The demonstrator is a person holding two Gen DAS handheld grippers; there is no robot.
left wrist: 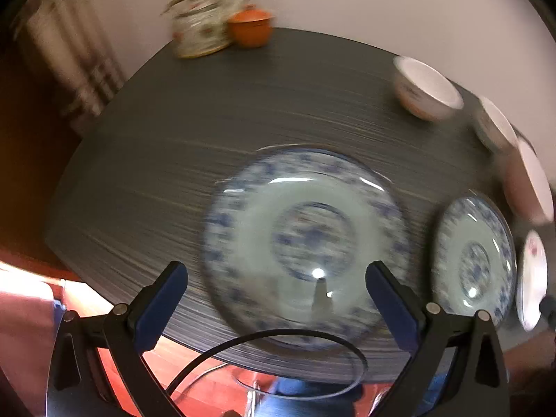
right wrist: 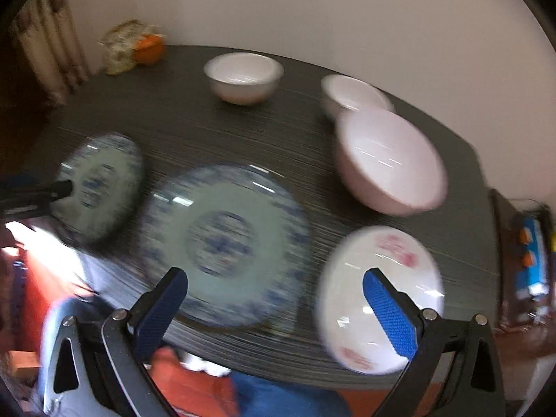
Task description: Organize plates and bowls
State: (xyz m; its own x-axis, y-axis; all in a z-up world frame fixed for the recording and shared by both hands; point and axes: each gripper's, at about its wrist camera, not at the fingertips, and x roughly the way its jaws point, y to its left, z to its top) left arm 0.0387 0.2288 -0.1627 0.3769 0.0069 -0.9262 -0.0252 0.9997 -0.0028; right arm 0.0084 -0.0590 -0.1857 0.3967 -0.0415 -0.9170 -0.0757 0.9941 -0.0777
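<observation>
Left gripper [left wrist: 276, 290]: jaws spread wide, empty, blue ribbed pads on black arms, hovering tilted down over the near edge of the counter [left wrist: 173, 146]. A black cable loops beneath it.

Right gripper [right wrist: 274, 293]: jaws likewise spread wide, holding nothing, poised above the near edge; its right pad lies in front of the white plate.

Large plate [left wrist: 305, 236]: round, glazed, pale with blue patterned rim and blue centre medallion; lies flat between the left gripper's pads, at the near edge of the counter.

Second blue plate [left wrist: 474, 260]: same pattern, flat, just right of the large plate.

White plate [right wrist: 378, 299]: round, glossy, pink markings; flat at the near right of the counter, right of the second blue plate.

Pink bowl [right wrist: 389, 163]: large, smooth, deep; beyond the white plate, right side.

Two white bowls: one [right wrist: 354, 95] just behind the pink bowl, one [right wrist: 243, 76] further left, both toward the far edge.

Orange pot [left wrist: 250, 26] and patterned jar [left wrist: 198, 24]: far left corner, side by side; blurred.

Counter: dark grey, fine streaked grain, rounded corners.

Both views blurred by motion.
</observation>
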